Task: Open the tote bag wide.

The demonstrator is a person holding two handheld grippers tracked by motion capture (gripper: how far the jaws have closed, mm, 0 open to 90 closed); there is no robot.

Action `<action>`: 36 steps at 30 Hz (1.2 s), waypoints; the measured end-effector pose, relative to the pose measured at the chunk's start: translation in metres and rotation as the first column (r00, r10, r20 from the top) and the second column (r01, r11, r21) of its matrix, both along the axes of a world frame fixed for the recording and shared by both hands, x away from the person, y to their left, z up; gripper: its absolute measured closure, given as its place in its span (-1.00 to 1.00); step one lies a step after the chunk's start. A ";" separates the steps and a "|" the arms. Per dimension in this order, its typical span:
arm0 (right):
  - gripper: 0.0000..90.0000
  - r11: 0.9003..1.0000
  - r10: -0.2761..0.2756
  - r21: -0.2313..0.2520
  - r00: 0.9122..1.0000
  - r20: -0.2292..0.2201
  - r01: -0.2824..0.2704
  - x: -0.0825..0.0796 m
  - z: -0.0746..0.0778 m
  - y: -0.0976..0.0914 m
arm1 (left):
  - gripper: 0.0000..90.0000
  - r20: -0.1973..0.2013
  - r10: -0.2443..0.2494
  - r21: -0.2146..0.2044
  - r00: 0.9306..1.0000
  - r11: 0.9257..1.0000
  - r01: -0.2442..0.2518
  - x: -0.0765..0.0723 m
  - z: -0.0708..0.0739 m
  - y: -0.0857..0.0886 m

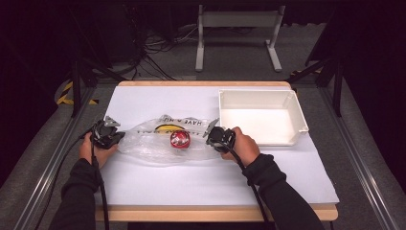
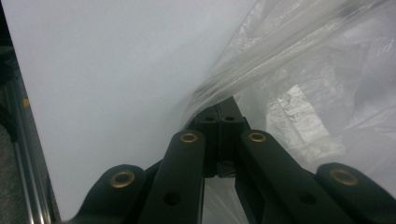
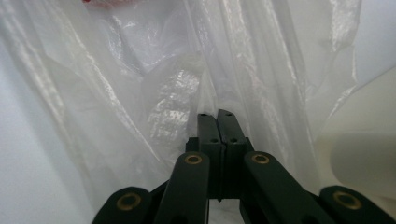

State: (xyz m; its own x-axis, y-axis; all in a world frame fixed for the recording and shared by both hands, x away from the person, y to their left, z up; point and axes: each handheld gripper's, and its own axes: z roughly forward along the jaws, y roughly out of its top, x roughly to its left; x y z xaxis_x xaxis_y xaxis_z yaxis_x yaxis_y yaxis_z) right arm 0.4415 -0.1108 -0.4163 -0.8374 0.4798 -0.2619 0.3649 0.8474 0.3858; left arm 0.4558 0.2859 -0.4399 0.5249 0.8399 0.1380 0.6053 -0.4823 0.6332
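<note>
While we look down from the high view: a clear plastic bag (image 1: 160, 139) lies on the white table (image 1: 201, 182), stretched between both hands
Left gripper (image 1: 107, 135): we see its jaws pressed together, pinching the bag's left end (image 2: 219, 93)
Right gripper (image 1: 216, 136): jaws likewise closed tight, clamping the bag's right end (image 3: 219, 100)
Red ball (image 1: 180, 139): inside the bag, near its middle; between the grippers
White tray (image 1: 261, 117): just right of the bag; beside the right hand (image 1: 244, 146)
</note>
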 end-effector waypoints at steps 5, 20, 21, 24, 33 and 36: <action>1.00 1.000 -0.004 0.019 1.000 -0.003 0.004 0.000 0.001 -0.001 | 1.00 0.014 -0.004 -0.009 1.000 1.000 0.004 -0.002 0.005 0.006; 0.46 0.994 0.038 0.096 0.997 0.071 -0.045 -0.007 0.026 0.013 | 0.20 0.182 -0.176 -0.102 0.967 0.975 0.196 -0.033 0.041 -0.025; 0.46 0.994 0.036 0.102 0.996 0.086 -0.045 -0.007 0.030 0.015 | 0.13 0.185 -0.193 -0.108 0.964 0.971 0.215 -0.035 0.044 -0.028; 0.54 0.994 0.052 0.090 0.993 0.102 -0.061 -0.004 0.038 0.024 | 0.18 0.185 -0.242 -0.113 0.952 0.957 0.265 -0.042 0.049 -0.036; 0.38 0.989 0.133 -0.064 0.991 0.008 -0.132 0.022 0.030 0.048 | 0.32 0.074 -0.394 -0.079 0.916 0.914 0.399 -0.066 0.036 -0.056; 0.11 0.987 0.144 -0.064 0.987 -0.077 -0.149 0.028 0.024 0.053 | 0.24 0.010 -0.404 -0.030 0.915 0.914 0.404 -0.069 0.023 -0.061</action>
